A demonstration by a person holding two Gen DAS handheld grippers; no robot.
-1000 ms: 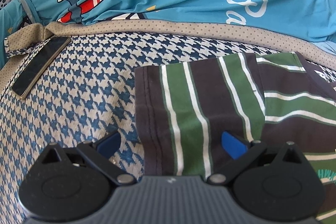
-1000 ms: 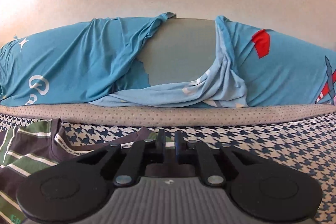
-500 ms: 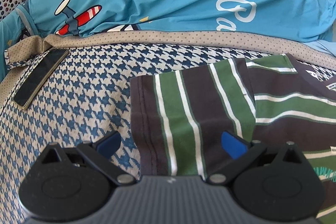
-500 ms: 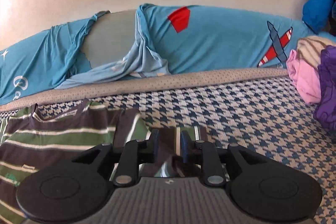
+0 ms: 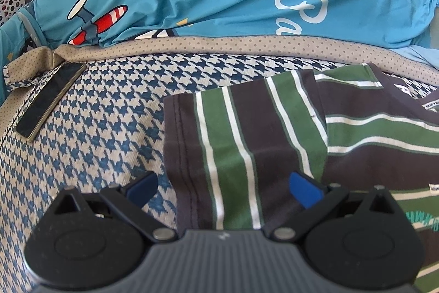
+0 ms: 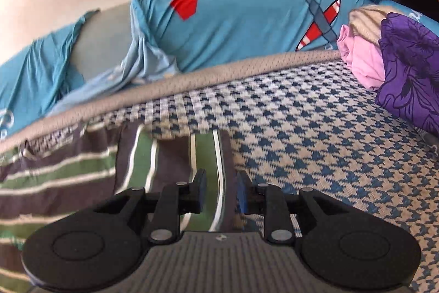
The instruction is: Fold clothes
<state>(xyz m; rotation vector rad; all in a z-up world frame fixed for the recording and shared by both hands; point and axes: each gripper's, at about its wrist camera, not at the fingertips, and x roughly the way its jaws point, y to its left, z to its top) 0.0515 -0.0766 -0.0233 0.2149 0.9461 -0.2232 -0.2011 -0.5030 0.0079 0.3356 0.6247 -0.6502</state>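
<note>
We've got the striped shirt [image 5: 247, 144] lying flat on the checked bed cover [image 5: 104, 133], both sleeves spread out, left gripper [image 5: 223, 187] wide apart and right gripper [image 6: 219, 192] slightly apart around nothing, so we'd guess sleeve-folding time.

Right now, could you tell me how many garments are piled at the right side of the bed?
3 show: a purple flowered one in front, a pink one behind it to the left, and a beige one on top. More may be hidden past the frame edge.
</note>
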